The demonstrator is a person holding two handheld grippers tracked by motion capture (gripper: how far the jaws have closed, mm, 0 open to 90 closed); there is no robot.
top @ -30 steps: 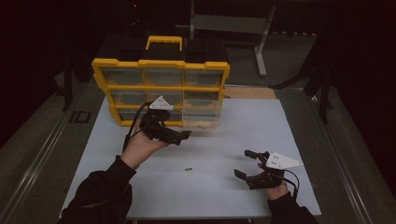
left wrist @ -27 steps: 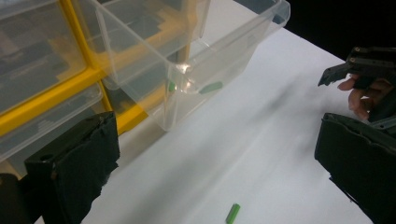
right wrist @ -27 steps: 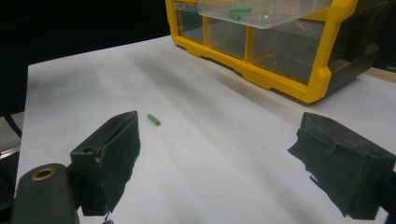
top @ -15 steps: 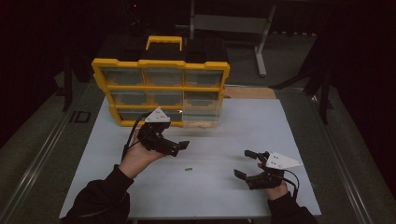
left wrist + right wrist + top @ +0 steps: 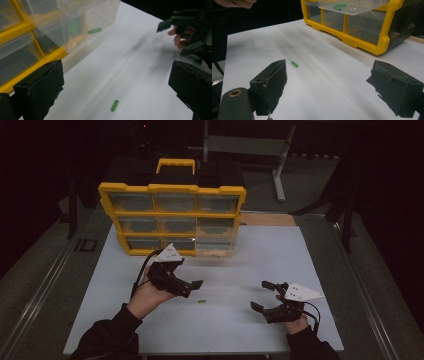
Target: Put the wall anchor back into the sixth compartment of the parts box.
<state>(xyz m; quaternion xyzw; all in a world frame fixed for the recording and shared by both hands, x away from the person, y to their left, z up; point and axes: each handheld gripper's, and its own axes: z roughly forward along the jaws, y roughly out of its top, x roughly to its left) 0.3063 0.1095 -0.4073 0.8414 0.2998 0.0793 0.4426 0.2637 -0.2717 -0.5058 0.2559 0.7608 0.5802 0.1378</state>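
A yellow organizer (image 5: 172,187) with clear drawers stands at the back of the white table (image 5: 310,255). Its lower right drawer (image 5: 216,245) is pulled out and holds green pieces (image 5: 94,30). One small green piece (image 5: 201,301) lies on the table between my grippers; it also lies ahead of the jaws in the left gripper view (image 5: 114,105) and the right gripper view (image 5: 294,64). My left gripper (image 5: 187,287) hovers open just left of it, with nothing between its jaws. My right gripper (image 5: 260,295) is open near the front right, also holding nothing.
The organizer's frame (image 5: 362,42) and its open drawer (image 5: 352,6) jut over the table's back half. A black case with a yellow handle (image 5: 176,165) sits behind it. Dark floor and a metal stand (image 5: 280,150) lie beyond the table.
My left gripper has drawn back from the organizer's open drawer toward the near edge, lower over the table. The right gripper has stayed put.
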